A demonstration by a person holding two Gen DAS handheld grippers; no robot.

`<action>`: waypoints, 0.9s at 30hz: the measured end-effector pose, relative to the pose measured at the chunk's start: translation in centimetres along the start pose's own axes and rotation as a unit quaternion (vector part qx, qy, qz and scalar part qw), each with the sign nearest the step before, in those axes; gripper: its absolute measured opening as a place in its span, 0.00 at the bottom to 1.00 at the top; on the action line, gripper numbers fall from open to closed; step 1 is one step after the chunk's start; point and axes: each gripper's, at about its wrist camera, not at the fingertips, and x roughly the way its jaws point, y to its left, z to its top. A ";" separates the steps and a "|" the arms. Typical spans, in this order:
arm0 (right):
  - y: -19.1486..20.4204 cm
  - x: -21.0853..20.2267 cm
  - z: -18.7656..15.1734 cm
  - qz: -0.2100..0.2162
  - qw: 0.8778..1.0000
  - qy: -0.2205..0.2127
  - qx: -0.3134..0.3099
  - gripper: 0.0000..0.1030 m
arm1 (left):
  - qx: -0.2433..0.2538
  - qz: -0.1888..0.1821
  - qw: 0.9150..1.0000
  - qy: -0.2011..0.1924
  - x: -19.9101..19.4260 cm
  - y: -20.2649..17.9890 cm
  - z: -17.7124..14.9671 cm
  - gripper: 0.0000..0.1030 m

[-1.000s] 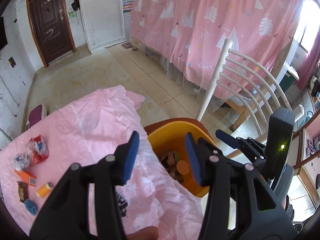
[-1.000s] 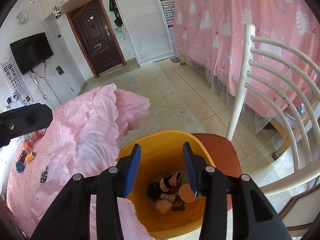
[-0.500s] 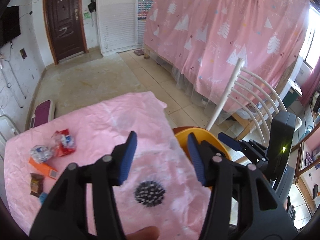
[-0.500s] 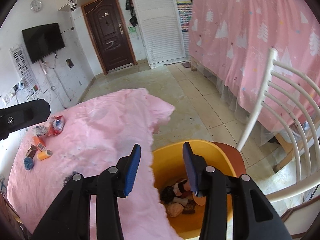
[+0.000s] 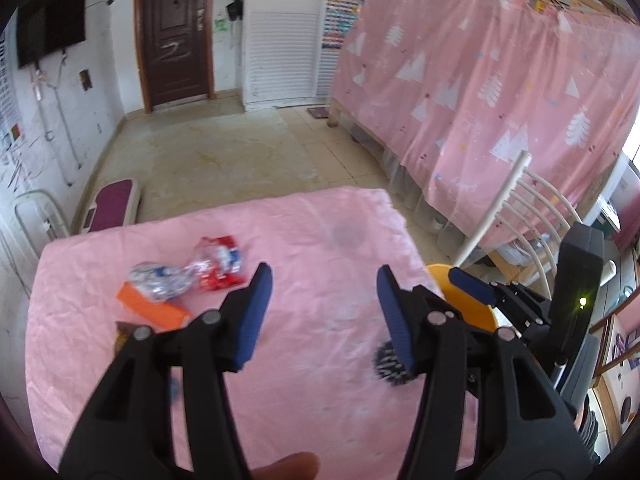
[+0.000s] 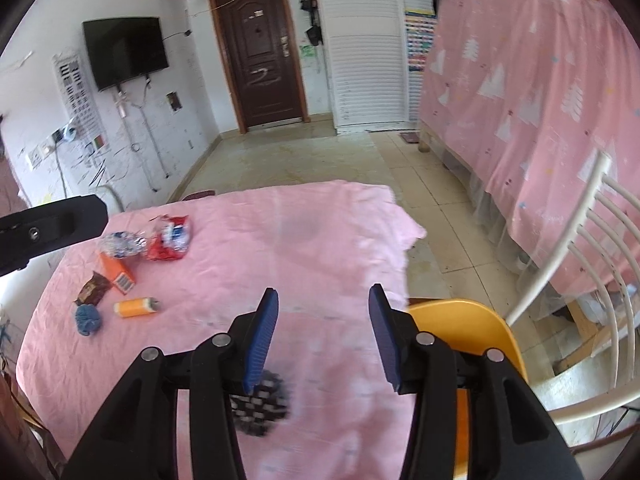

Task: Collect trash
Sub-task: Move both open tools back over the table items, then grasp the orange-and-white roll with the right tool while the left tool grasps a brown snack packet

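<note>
change since earlier: both views are swinging away from the bin's inside and onto the tabletop; the bin contents seen a second ago are dropping out of sight.

left wrist view, claw: the left gripper [image 5: 324, 312] is hovering over the pink tablecloth [image 5: 312, 240], jaws standing wide apart and holding nothing.

left wrist view, trash: the red wrapper [image 5: 218, 262], silver foil wrapper [image 5: 158, 282] and orange box [image 5: 152, 312] are lying bunched together at the far left; a dark spiky ball [image 5: 390, 364] is sitting just behind the right finger.

left wrist view, bin: the yellow bin [image 5: 472, 304] is showing past the table's right edge, beside the right gripper [image 5: 470, 286].

right wrist view, claw: here the right gripper [image 6: 322, 336] is also gaping wide and empty, pointing across the table.

right wrist view, trash: the orange tube [image 6: 136, 307], blue scrap [image 6: 88, 319] and brown wrapper [image 6: 93, 289] are resting well apart from it, at the left.

risk: crinkly wrappers are likely slipping from a shallow pinch; the loose cloth is liable to be caught and dragged, scattering the pile.

pose: both tools are tilting downward, side by side.
</note>
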 end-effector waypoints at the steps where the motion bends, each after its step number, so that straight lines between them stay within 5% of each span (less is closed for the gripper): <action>1: 0.8 0.1 0.1 0.002 1.000 0.001 -0.005 0.38 | -0.003 0.003 1.000 0.000 -0.2 0.6 -0.1 0.51; 14: 9.0 2.0 0.3 0.028 0.998 0.022 -0.053 0.45 | -0.051 0.030 0.998 0.005 -1.3 8.8 -2.0 0.53; 27: 15.6 5.1 -0.2 0.051 0.992 0.058 -0.096 0.52 | -0.090 0.055 0.993 0.055 1.2 15.9 -5.0 0.54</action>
